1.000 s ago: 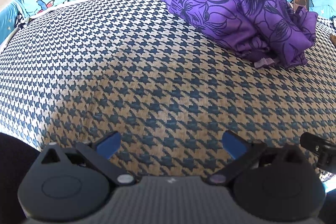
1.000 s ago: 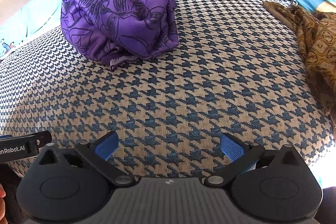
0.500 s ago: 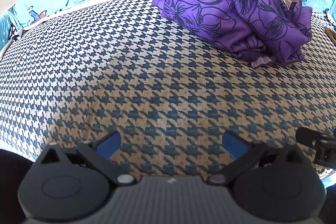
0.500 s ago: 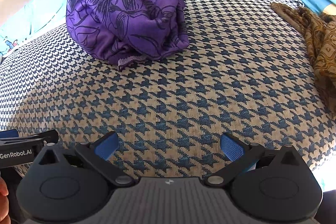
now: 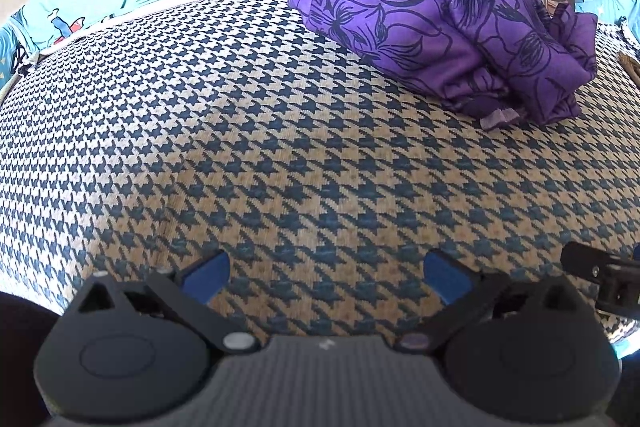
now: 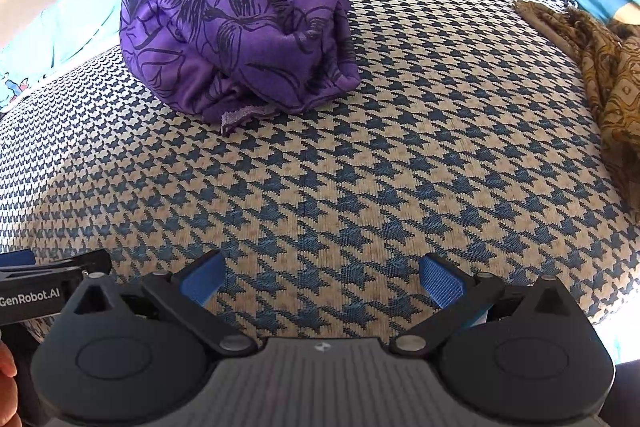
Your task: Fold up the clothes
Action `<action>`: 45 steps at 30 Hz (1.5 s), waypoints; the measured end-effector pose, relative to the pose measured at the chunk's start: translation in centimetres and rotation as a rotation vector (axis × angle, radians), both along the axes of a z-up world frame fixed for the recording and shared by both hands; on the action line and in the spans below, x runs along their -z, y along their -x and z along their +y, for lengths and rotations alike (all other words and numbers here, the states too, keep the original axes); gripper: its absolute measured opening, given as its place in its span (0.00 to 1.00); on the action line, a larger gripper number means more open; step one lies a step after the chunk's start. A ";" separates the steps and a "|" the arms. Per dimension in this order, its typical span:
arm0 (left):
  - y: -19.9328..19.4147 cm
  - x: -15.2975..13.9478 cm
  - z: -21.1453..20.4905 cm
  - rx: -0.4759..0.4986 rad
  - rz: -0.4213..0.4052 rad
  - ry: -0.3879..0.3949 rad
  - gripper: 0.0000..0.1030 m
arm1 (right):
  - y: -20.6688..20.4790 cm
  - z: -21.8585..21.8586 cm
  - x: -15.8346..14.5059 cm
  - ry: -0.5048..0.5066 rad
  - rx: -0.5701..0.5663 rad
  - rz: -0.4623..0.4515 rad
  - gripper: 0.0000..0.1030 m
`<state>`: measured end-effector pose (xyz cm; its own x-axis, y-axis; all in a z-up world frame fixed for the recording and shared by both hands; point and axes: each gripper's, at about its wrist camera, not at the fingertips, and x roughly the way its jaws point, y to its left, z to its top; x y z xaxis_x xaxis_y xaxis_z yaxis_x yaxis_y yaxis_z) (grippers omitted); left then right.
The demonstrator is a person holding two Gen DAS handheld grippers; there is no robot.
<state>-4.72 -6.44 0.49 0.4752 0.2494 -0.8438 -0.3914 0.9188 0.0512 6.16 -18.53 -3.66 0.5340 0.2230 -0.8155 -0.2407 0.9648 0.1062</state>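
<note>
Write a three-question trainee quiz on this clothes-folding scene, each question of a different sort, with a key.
1. True or false: the purple garment lies folded flat on the houndstooth cloth.
2. Multiple choice: in the right wrist view, what lies at the right edge of the surface? A) a brown patterned cloth B) a red towel C) a white sock
3. Fill in: both the left gripper and the right gripper are ____ and hold nothing.

Key:
1. False; it sits in a crumpled heap.
2. A
3. open
</note>
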 end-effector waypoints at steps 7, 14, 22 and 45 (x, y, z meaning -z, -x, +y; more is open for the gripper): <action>-1.7 0.6 0.8 -0.006 0.014 -0.006 1.00 | -0.2 0.1 0.1 0.005 0.003 0.004 1.00; -2.7 1.1 1.5 -0.004 0.013 -0.007 1.00 | -0.3 0.0 0.3 0.005 0.006 0.006 1.00; -2.9 1.3 1.6 0.029 0.019 -0.013 1.00 | -0.3 0.1 0.4 0.009 0.015 0.003 1.00; -11.0 1.7 5.1 0.149 -0.007 -0.064 1.00 | -2.3 1.4 -1.3 0.038 -0.020 -0.048 1.00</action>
<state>6.29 -1.34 -1.18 0.5164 0.2287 -0.8252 -0.2517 0.9616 0.1089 8.48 -17.16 -2.37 0.5688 0.2032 -0.7970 -0.2639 0.9629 0.0572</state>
